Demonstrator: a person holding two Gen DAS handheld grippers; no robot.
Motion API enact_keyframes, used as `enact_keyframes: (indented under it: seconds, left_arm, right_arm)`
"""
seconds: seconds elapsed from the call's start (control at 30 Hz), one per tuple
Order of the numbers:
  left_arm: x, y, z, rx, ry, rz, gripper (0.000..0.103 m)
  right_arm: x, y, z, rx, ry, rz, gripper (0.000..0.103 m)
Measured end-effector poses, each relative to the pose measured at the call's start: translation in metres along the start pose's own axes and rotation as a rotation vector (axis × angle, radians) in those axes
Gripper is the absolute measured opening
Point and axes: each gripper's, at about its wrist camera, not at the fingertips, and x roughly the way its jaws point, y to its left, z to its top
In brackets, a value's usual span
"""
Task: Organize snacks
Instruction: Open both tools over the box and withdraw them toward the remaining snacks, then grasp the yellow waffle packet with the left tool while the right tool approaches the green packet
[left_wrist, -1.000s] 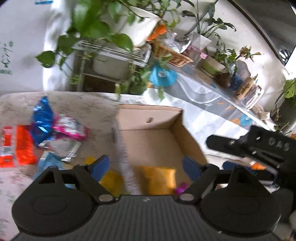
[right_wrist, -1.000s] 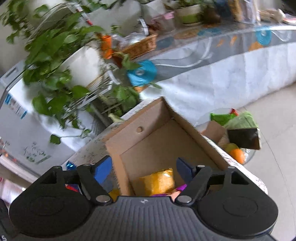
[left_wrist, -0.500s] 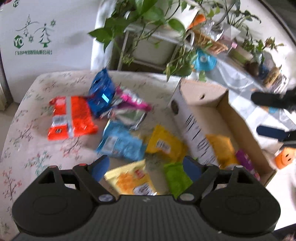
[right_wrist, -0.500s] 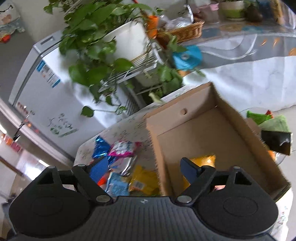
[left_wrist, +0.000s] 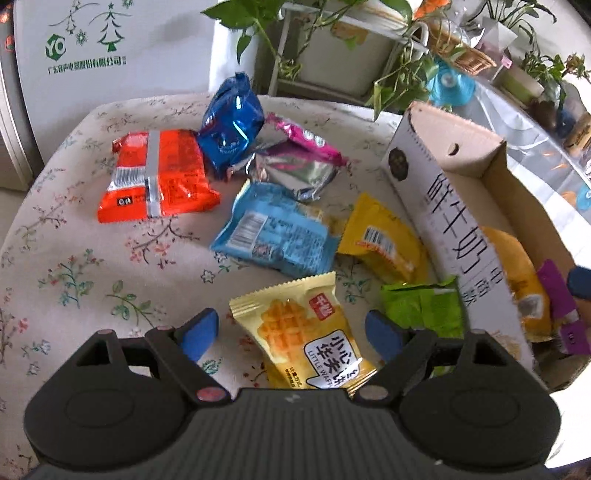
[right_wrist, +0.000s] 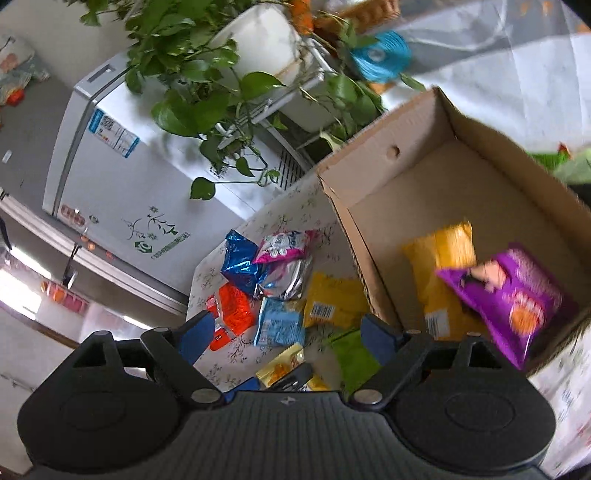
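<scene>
The tablecloth (left_wrist: 74, 258) is matt woven cloth with a printed flower pattern. The cardboard box (left_wrist: 443, 206) has raw brown paperboard inside and a smooth white printed face outside. The blue packet (left_wrist: 229, 125) and the silver-and-pink packet (left_wrist: 295, 166) near the table's far edge are crinkled, mirror-glossy foil. The orange packet (left_wrist: 159, 177) is shiny plastic film with a silvery stripe. The waffle packet (left_wrist: 306, 328) at the near edge is smooth plastic film with a softer sheen. The left gripper (left_wrist: 291, 328) is matt black ribbed plastic with smooth blue pads (left_wrist: 199, 332).
</scene>
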Motion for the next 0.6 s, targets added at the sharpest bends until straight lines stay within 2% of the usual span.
enact_keyframes:
  seconds: [0.2,0.37,0.47,0.6]
  left_arm:
    - [-0.001,0.002,-0.005,0.09,0.001,0.031,0.087]
    - [-0.008,0.029,-0.008,0.123,0.008,0.088,0.087]
    - [-0.014,0.048,-0.007,0.114,0.019,0.111,0.087]
    - [-0.023,0.079,-0.005,0.026,0.022,0.13,0.087]
  right_arm:
    - [0.004,0.009,-0.024,-0.025,-0.003,-0.041,0.091]
    - [0.014,0.012,-0.042,-0.025,0.024,-0.062,0.091]
    - [0.017,0.011,-0.054,-0.016,0.02,-0.108,0.091]
    - [0.027,0.009,-0.074,0.004,0.016,-0.198,0.093]
